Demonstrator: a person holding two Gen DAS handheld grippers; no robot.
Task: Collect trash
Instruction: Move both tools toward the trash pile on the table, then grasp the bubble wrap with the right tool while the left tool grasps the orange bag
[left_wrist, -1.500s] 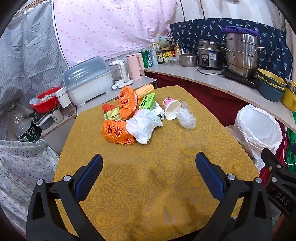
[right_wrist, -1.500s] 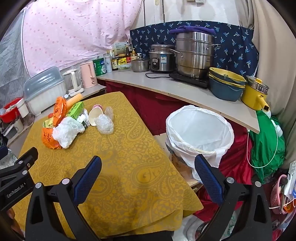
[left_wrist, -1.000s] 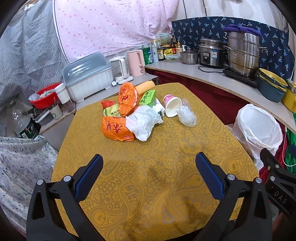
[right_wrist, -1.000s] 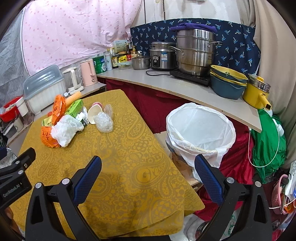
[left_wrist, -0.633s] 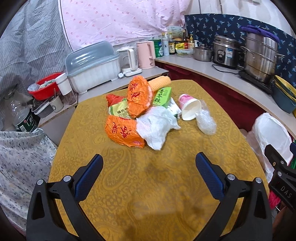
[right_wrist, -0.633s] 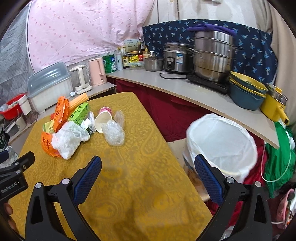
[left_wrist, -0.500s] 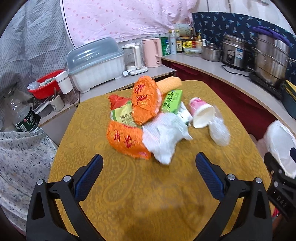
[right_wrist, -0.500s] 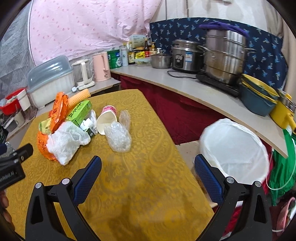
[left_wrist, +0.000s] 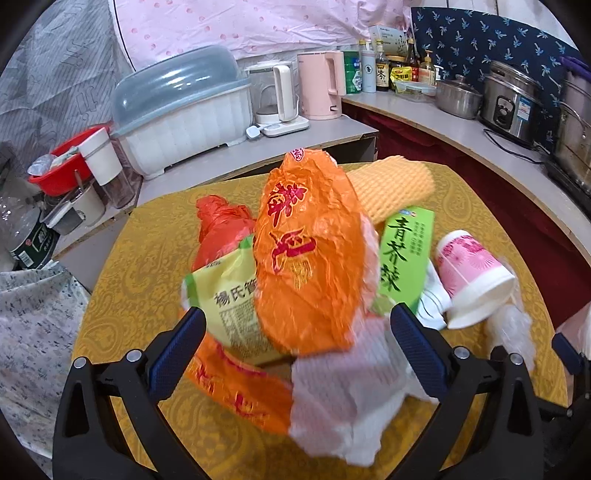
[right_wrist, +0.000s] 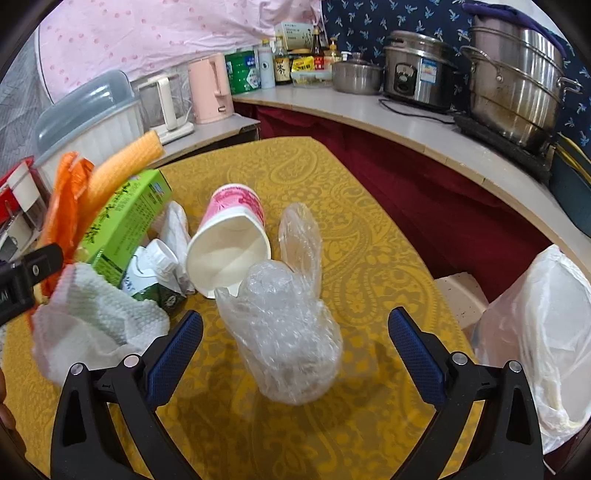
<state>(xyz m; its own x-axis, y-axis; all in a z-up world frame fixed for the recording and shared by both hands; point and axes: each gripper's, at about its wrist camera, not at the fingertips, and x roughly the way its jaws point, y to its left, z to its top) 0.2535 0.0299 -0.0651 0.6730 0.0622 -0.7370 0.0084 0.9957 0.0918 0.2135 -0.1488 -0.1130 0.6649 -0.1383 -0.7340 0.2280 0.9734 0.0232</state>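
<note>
A heap of trash lies on the yellow table (left_wrist: 155, 236). My left gripper (left_wrist: 295, 343) is open, its jaws either side of an upright orange wrapper (left_wrist: 310, 258), with a yellow-green snack bag (left_wrist: 229, 299), a second orange wrapper (left_wrist: 236, 391) and white foam netting (left_wrist: 343, 391) close below. My right gripper (right_wrist: 295, 343) is open around a crumpled clear plastic bag (right_wrist: 284, 332). Behind that lie a tipped pink paper cup (right_wrist: 231, 243), a green tea box (right_wrist: 125, 221) and a small carton (right_wrist: 155, 280).
A white-lined trash bin (right_wrist: 543, 339) stands right of the table. A counter (right_wrist: 424, 133) behind holds pots, a rice cooker (right_wrist: 417, 74), kettles and bottles. A dish rack with a lid (left_wrist: 181, 110) and a red basin (left_wrist: 70, 158) sit at the left.
Both grippers have moved forward to the trash heap. The left now straddles the orange wrapper, the right the clear plastic bag. Both jaws stay open.
</note>
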